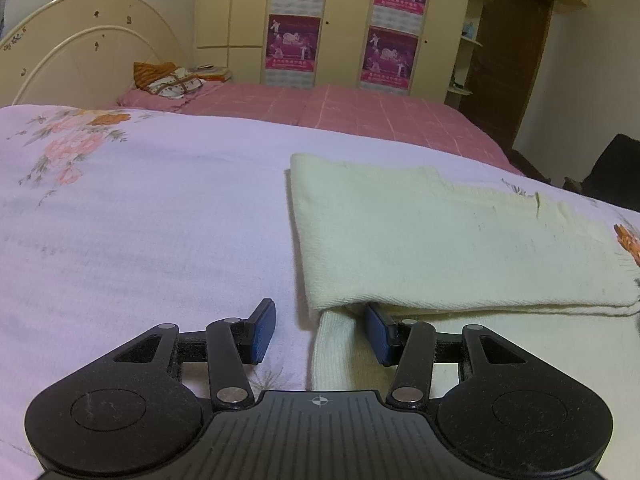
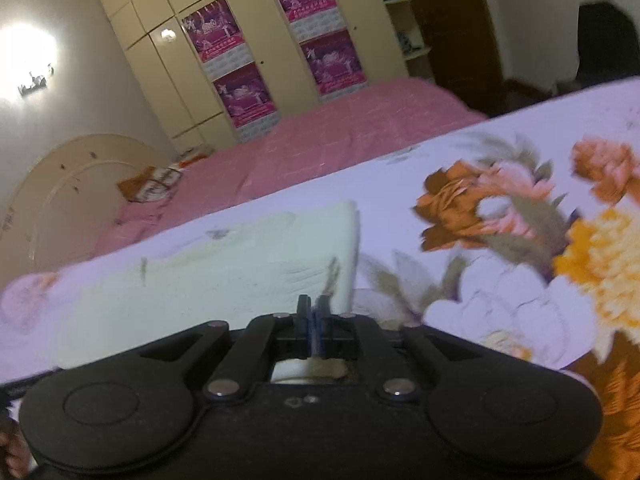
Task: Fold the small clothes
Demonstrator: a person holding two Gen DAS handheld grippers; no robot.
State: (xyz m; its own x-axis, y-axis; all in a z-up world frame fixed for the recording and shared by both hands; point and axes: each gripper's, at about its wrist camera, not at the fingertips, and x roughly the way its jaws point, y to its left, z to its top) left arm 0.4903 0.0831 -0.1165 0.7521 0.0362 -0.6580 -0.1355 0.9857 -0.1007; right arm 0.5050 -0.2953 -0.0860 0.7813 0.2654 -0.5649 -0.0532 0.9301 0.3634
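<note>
In the left wrist view we see the left gripper [image 1: 320,330] low in the centre of the frame with its jaws standing apart; the left blue pad [image 1: 264,332] rests over the pale floral bedspread [image 1: 140,220], while the right pad's tip is tucked beneath the near fold of the cream knitted garment [image 1: 440,240]; nothing is pinched between the pads, so we read this gripper as released. The garment lies folded on the bedspread in the right half of the frame, its left edge running down toward the gripper and a lower layer showing under the top fold at lower centre.

In the right wrist view, which is blurred, the right gripper [image 2: 314,316] sits at lower centre with its blue pads almost together and only a thin slit between them; we can make out no cloth in that slit, so we take the jaws as barely parted and holding nothing. The same garment [image 2: 240,256] lies at centre left of that frame, its right edge just above the fingertips; large orange and yellow flowers of the bedspread [image 2: 520,220] fill the right side.

Behind, in both views, we see a pink checked bed cover [image 1: 360,112], a cream headboard [image 1: 80,48] at upper left, and wardrobe doors bearing magenta posters [image 1: 294,40].
</note>
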